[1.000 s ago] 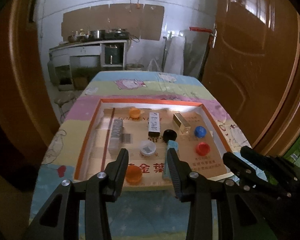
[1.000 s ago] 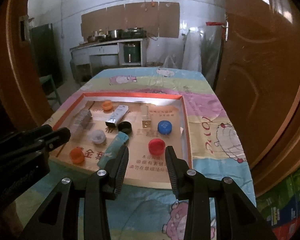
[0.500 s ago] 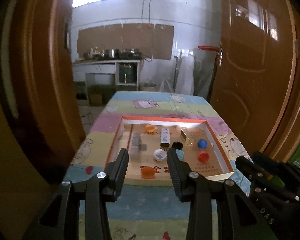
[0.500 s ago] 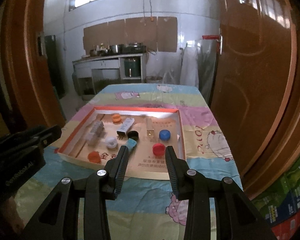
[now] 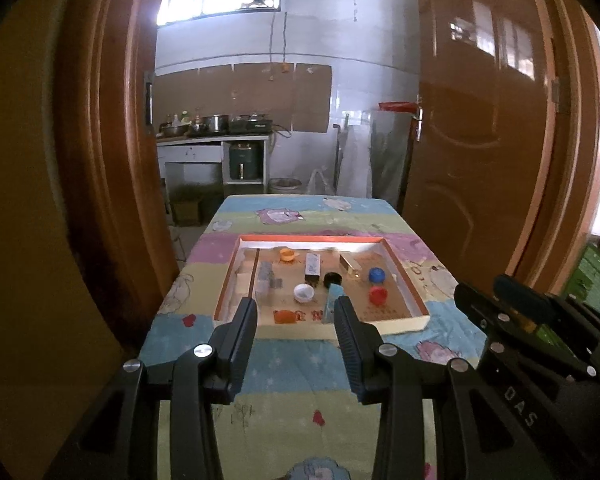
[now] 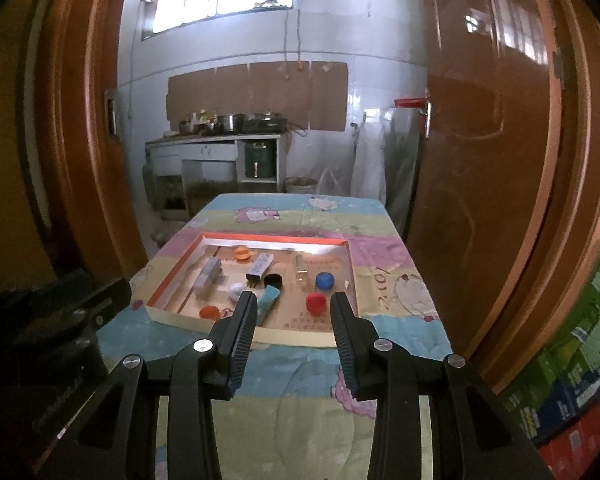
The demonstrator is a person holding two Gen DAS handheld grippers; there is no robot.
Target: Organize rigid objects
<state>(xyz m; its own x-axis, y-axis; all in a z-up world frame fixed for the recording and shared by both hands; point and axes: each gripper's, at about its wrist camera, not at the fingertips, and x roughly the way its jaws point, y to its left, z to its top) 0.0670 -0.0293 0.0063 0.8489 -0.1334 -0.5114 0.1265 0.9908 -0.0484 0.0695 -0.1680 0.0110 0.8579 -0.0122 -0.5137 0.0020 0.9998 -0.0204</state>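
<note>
Teal box (image 6: 269,303) lengthwise toward tray's near edge (image 6: 292,336)

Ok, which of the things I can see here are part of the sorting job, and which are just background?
Job:
- shallow box
- orange cap, red cap, blue cap, white cap, black cap
- teal tube
- white box, gold box
- left gripper, right gripper, both open, empty

Lying about:
- cartoon tablecloth
- kitchen counter with pots
- doors

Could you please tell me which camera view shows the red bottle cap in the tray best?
The right wrist view: the red cap sits unobstructed between the open gripper fingers. The left wrist view shows it too, off to the right.
</note>
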